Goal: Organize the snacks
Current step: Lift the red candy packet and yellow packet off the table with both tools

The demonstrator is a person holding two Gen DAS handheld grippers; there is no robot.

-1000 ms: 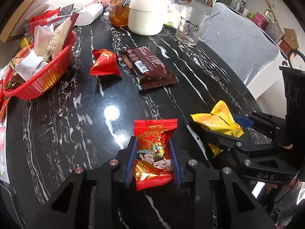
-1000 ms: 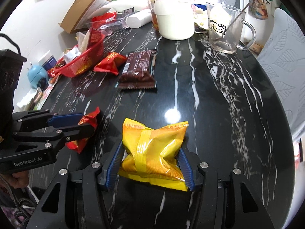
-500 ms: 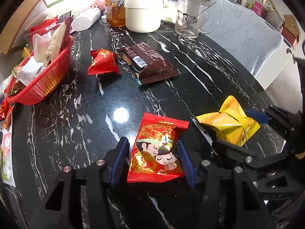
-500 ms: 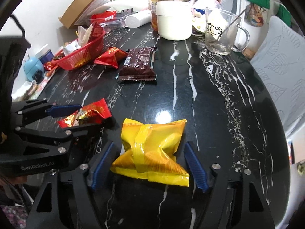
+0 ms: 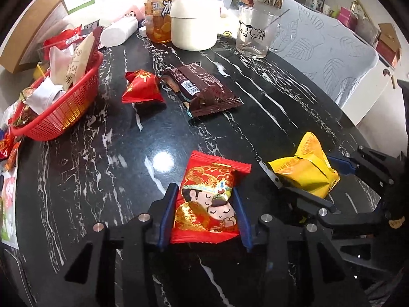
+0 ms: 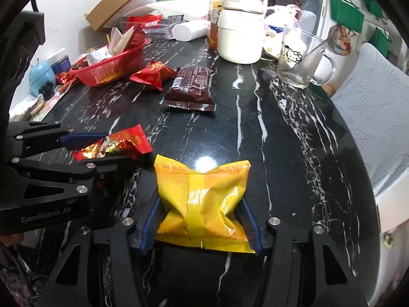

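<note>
Black marble with white veining makes up the worktop [image 5: 107, 158], and both grippers are low over its near edge. The left gripper [image 5: 205, 215] has just been closing its jaws; its blue pads now press the two sides of a red snack packet [image 5: 208, 199] printed with a cartoon couple, which lies flat on the worktop between them. In the right wrist view the same packet [image 6: 115, 145] sits at about nine o'clock, clamped in the left gripper [image 6: 102, 148].

The right gripper [image 6: 199, 220] has likewise just been closing, and its blue pads squeeze a yellow snack packet [image 6: 204, 199] so that the wrapper puckers in the middle. From the left wrist camera that yellow packet [image 5: 306, 171] shows at three o'clock, held by the right gripper [image 5: 314, 179].

Farther out, towards twelve o'clock, a brown snack packet [image 5: 204, 89] lies flat, with a small red pouch [image 5: 141, 87] just beside it on its left. At ten o'clock stands a red basket [image 5: 66, 112] already holding several wrapped snacks; more wrappers lie loose outside it at its far left. Along the back edge of the worktop stand a cream kettle [image 5: 194, 23], an orange jar [image 5: 157, 18] beside it, a white roll [image 5: 118, 32] and a glass mug [image 5: 255, 35] with a cartoon cat on it. A cardboard box [image 5: 30, 41] sits behind the basket.
</note>
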